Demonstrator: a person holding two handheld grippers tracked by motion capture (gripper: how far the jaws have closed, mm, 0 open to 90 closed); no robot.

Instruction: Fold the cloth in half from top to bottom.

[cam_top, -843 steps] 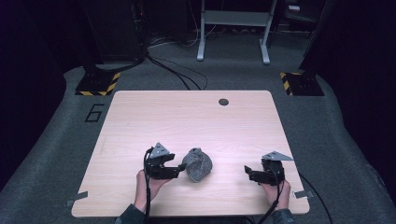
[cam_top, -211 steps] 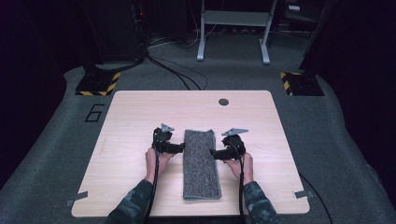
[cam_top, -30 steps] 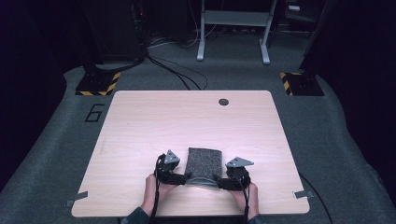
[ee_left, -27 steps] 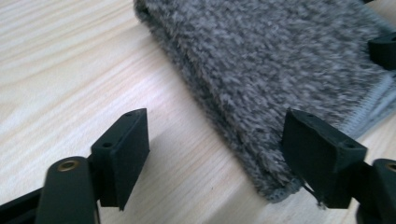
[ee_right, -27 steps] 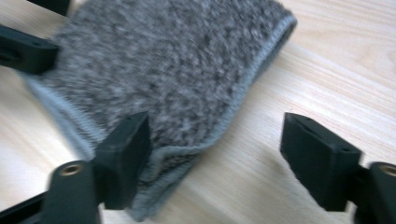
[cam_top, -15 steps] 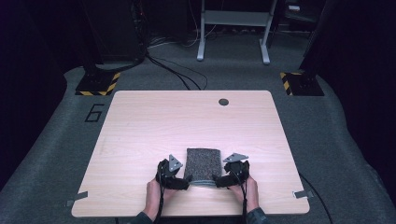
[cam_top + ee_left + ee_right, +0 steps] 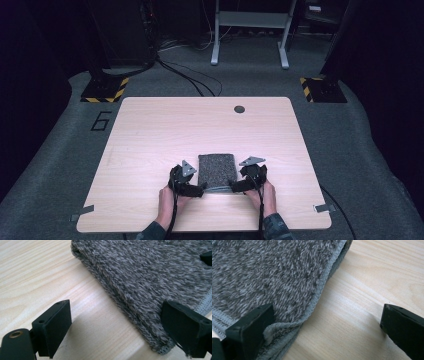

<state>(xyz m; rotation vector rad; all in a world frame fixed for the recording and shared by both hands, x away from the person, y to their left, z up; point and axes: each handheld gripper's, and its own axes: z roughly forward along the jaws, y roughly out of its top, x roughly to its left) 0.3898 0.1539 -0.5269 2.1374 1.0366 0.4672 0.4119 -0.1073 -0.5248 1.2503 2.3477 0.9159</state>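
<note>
one piece of writing read clearly: a dark "6" on the grey floor at the upper left of the high view, just off the table's far left corner. no brand or label showed on the cloth or on my tools.

counts: one folded grey towel, one wooden table, two grippers, two yellow-and-black striped floor plates, one small round dark hole near the table's far edge.

the towel lay low in the centre of the frame, near the table's near edge, folded into a compact rectangle. its stitched hem ran along my side.

my left gripper sat at the towel's lower left corner, jaws wide and just been opening; in its own view one jaw stood over bare wood, the other at the towel's corner, nothing pinched. my right gripper sat at the lower right corner, jaws at full spread, also just opened; one jaw lay against the hem, the other over wood.

open room: the whole upper half of the tabletop was bare, with wide strips left and right of the towel.
</note>
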